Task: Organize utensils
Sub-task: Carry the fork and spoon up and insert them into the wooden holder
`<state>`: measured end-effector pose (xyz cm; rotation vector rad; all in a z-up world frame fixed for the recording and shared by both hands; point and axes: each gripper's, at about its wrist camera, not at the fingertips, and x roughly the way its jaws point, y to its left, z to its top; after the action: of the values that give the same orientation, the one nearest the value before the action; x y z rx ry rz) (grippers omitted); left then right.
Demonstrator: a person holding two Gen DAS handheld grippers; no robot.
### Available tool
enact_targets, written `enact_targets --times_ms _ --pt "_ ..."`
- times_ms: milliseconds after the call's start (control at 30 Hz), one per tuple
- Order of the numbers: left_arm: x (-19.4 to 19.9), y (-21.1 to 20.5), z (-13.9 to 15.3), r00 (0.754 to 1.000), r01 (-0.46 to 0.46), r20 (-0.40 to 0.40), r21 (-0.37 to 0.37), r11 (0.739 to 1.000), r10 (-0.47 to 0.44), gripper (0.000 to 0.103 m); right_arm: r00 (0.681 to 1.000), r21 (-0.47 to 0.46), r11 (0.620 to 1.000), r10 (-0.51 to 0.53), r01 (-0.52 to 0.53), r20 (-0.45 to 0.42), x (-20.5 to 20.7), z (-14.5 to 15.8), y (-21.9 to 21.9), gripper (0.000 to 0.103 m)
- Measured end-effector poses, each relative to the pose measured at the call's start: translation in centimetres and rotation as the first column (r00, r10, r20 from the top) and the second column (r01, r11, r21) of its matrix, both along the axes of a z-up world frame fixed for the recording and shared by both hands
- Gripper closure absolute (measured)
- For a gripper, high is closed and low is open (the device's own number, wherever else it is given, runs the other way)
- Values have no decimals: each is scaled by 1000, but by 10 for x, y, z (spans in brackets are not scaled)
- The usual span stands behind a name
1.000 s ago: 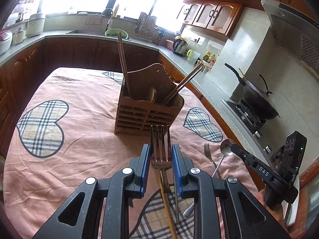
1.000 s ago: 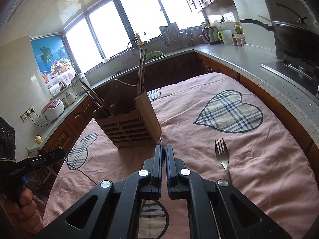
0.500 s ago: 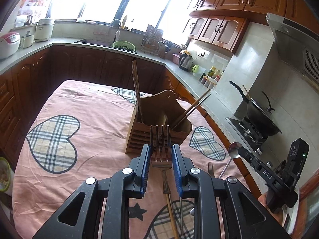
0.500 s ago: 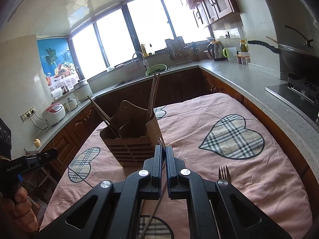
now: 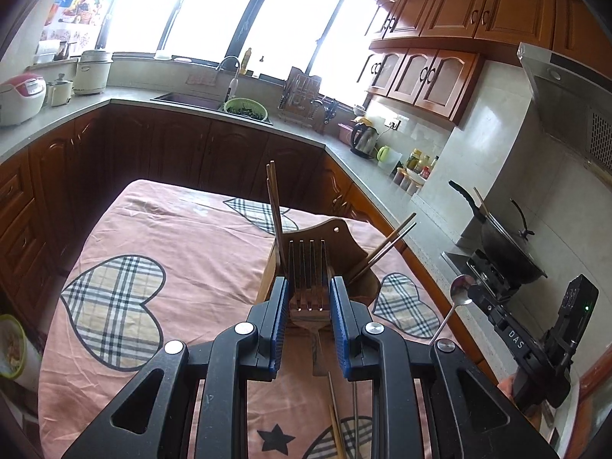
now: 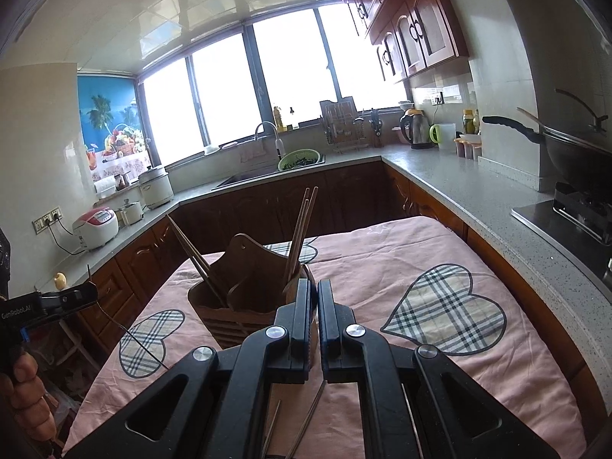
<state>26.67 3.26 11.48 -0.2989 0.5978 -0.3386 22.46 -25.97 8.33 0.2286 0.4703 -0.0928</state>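
My left gripper [image 5: 308, 287] is shut on a metal fork [image 5: 307, 267] with a wooden handle, tines pointing forward, held above the table in front of the wooden utensil holder [image 5: 344, 237]. The holder has chopsticks [image 5: 273, 199] standing in it. In the left wrist view my right gripper [image 5: 474, 290] is shut on a metal spoon [image 5: 459, 294] at the right. In the right wrist view the right gripper [image 6: 316, 290] has its jaws together just before the holder [image 6: 244, 287]; the spoon is hidden there.
The table has a pink cloth with plaid hearts [image 5: 111, 306]. Loose chopsticks [image 5: 336, 428] lie on it below my left gripper. A counter, stove and wok [image 5: 505, 248] run along the right. A bowl [image 5: 11, 348] sits at the left edge.
Both grippers have risen and tilted up; the holder now sits lower in both views. The fork stays gripped and the spoon has lifted off the table with the right gripper.
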Motion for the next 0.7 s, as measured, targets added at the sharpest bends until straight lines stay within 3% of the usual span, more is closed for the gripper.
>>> enact_targets --times_ms 367,700 --pt "35 4 15 997 -31 66 6 999 31 83 993 -12 998 -57 58 106 34 22 -8 100" --pt "72 -2 17 994 -44 101 27 999 41 83 980 -104 990 -71 91 183 69 25 4 100"
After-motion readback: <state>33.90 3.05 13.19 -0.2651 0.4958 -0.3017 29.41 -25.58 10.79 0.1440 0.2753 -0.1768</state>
